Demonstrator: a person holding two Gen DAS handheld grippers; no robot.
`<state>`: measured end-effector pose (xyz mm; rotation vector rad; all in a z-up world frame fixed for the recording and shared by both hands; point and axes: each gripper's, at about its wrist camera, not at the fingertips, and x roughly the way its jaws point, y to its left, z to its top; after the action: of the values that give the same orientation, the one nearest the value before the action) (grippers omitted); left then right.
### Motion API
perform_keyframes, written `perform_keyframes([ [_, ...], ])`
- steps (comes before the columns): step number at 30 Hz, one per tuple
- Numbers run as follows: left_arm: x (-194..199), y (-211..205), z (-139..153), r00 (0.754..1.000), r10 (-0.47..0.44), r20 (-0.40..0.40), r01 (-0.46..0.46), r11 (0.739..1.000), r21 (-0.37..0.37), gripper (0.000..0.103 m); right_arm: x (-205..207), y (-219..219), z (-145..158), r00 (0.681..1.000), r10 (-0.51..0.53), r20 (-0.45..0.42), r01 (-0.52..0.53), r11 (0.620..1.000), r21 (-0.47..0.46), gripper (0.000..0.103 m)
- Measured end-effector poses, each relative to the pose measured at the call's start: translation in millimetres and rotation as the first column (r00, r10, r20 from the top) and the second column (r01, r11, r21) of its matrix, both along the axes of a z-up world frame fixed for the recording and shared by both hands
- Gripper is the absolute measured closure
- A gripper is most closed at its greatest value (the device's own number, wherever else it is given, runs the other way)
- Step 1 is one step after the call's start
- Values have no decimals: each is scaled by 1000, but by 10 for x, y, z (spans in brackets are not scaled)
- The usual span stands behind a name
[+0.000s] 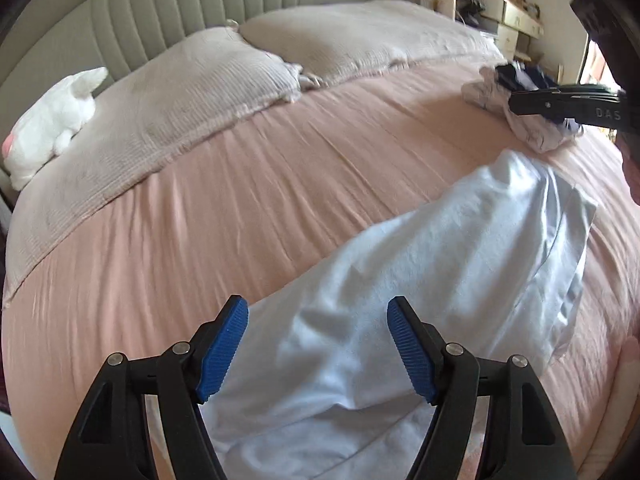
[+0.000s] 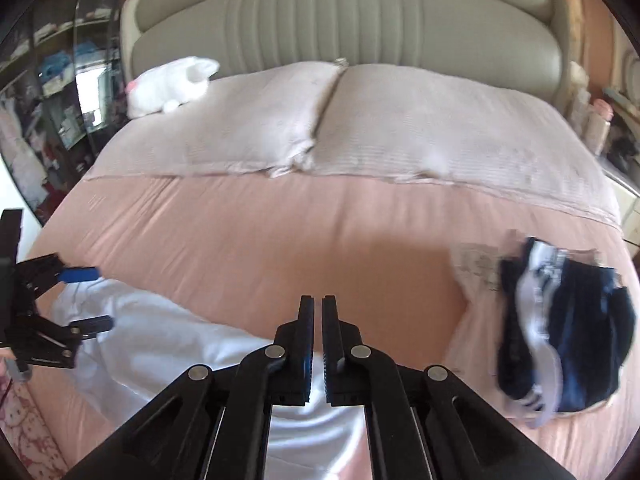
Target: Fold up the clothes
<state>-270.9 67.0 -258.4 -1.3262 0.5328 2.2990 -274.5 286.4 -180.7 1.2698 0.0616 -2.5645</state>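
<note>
Cloth, a pale garment, is lying low in your left view, under your left gripper gaping empty; only your right view is showing your right gripper pinched closed, empty, dark clothes at right.

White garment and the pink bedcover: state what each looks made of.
White garment: thin woven cloth, probably cotton, matte; it shows fine soft creases and a stitched hem. Pink bedcover: smooth, lightly padded fabric, perhaps cotton or microfibre, with shallow wrinkles and faint sheen.
</note>
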Motion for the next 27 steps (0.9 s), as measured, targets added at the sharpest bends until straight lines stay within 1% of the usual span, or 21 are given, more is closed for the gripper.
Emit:
perform_keyframes([
  [1,-15,2,-88,999,-6,38,7,1000,-19,30,-24,-144,-139,997,54,57,-54,999,-5,101],
  [2,-7,-91,-72,998,-1,58,0,1000,14,30,-15,-292,-307,987,104,124,-106,994,10,101],
  [3,-8,-226,-22,996,26,90,-28,999,21,30,7,-377,-474,972,141,190,-155,986,60,101],
  [5,-7,-532,65,986,109,126,-102,993,-60,31,124,-356,-496,970,151,189,-179,974,142,103],
  [6,8,-665,153,983,139,118,-134,990,-50,31,178,-343,-496,970,152,187,-186,966,182,103],
  [8,44,-737,363,985,155,75,-158,987,37,31,262,-335,-337,982,140,127,-165,962,217,100],
  [9,79,-661,436,991,126,49,-130,989,77,31,314,-363,-266,984,152,91,-168,960,223,99],
  [10,123,-519,452,997,68,36,-72,993,97,31,351,-464,-242,977,194,90,-209,957,204,97],
  [11,178,-340,404,999,0,36,-3,997,75,31,393,-568,-227,967,237,92,-250,950,188,89],
  [12,242,-142,303,997,-57,43,57,998,6,31,466,-692,-271,951,284,119,-303,931,204,82],
  [13,310,27,191,993,-108,57,111,992,-65,31,538,-816,-315,933,330,147,-356,909,218,65],
  [14,385,133,50,986,-141,83,152,978,-144,31,610,-940,-359,911,374,176,-407,884,230,57],
  [15,449,198,-36,981,-164,103,181,965,-189,30,690,-1054,-407,888,413,203,-454,856,246,56],
  [17,519,130,47,977,-168,130,183,977,-114,31,892,-1097,-497,875,436,211,-483,815,320,56],
  [18,534,67,81,965,-175,196,186,982,-43,31,934,-1079,-484,874,437,211,-484,816,317,56],
  [20,592,-30,174,965,-185,188,180,983,41,31,930,-983,-426,884,418,210,-462,849,256,55],
  [21,605,-68,206,968,-177,178,169,984,59,31,907,-944,-383,893,404,197,-442,870,218,55],
  [23,552,-86,200,984,-112,136,113,994,-5,31,851,-951,-330,914,374,156,-395,908,137,54],
  [24,536,-88,200,985,-106,133,109,994,-12,31,862,-999,-320,914,380,144,-397,910,122,53],
  [25,540,-92,217,984,-116,137,117,993,4,31,873,-1051,-313,912,387,134,-402,909,111,52],
  [27,586,-101,265,983,-137,123,134,991,31,31,925,-1185,-342,887,445,127,-460,877,137,52],
])
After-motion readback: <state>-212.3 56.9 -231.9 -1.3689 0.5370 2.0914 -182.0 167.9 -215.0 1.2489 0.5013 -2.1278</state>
